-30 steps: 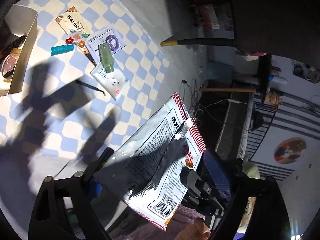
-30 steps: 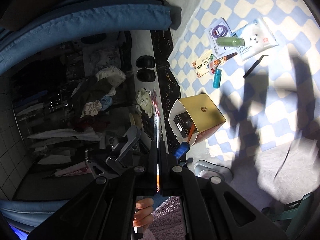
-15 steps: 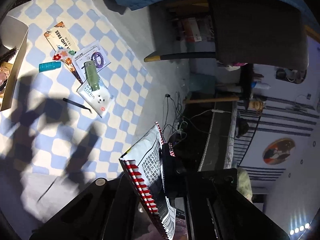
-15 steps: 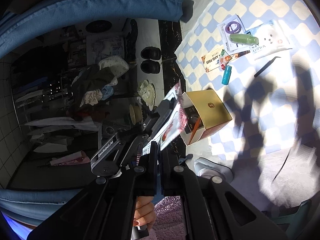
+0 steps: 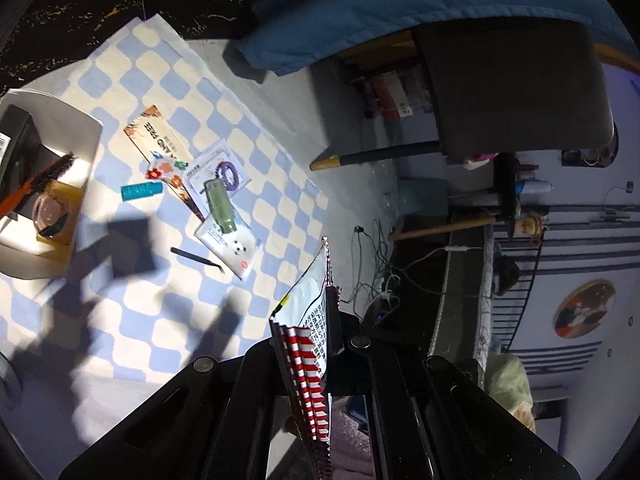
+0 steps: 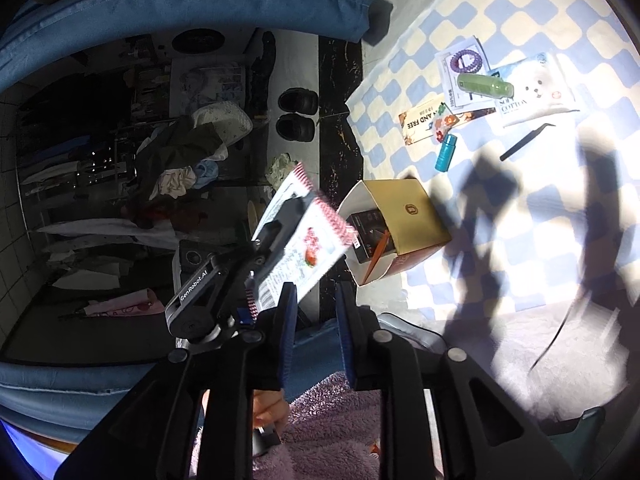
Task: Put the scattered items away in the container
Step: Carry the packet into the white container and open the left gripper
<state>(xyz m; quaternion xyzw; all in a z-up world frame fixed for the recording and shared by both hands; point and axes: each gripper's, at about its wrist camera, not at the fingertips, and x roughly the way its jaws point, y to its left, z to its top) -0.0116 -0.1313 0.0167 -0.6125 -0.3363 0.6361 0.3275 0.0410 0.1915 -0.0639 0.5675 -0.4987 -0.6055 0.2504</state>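
Observation:
My left gripper [image 5: 318, 332] is shut on a white snack packet [image 5: 308, 316] with red-striped edges, held in the air above the cloth's near edge. The right wrist view shows that left gripper [image 6: 286, 220] carrying the packet [image 6: 304, 244] just left of the gold cardboard box [image 6: 404, 216]. My right gripper [image 6: 316, 312] is below it; its jaws are opening with nothing between them. The box [image 5: 60, 120] holds a black carton, a brush and a compact. On the checked cloth lie a card [image 5: 156, 140], teal tube [image 5: 141, 191], hair-tie card [image 5: 226, 166], green bottle [image 5: 220, 204], cotton pack [image 5: 234, 246] and black tweezers [image 5: 196, 258].
The blue-and-cream checked cloth [image 5: 168, 312] lies on a pale floor. Blue bedding [image 6: 180, 4] hangs at the top. A dark chair [image 5: 512, 88] and cables [image 5: 372, 264] are to the right, black shoes [image 6: 298, 114] beyond the cloth. A hand [image 6: 268, 404] and purple fleece [image 6: 332, 428] are near me.
The packet passed from my right gripper to my left: the left jaws shut on it and carried it up and toward the box, while the right jaws let go and began to part.

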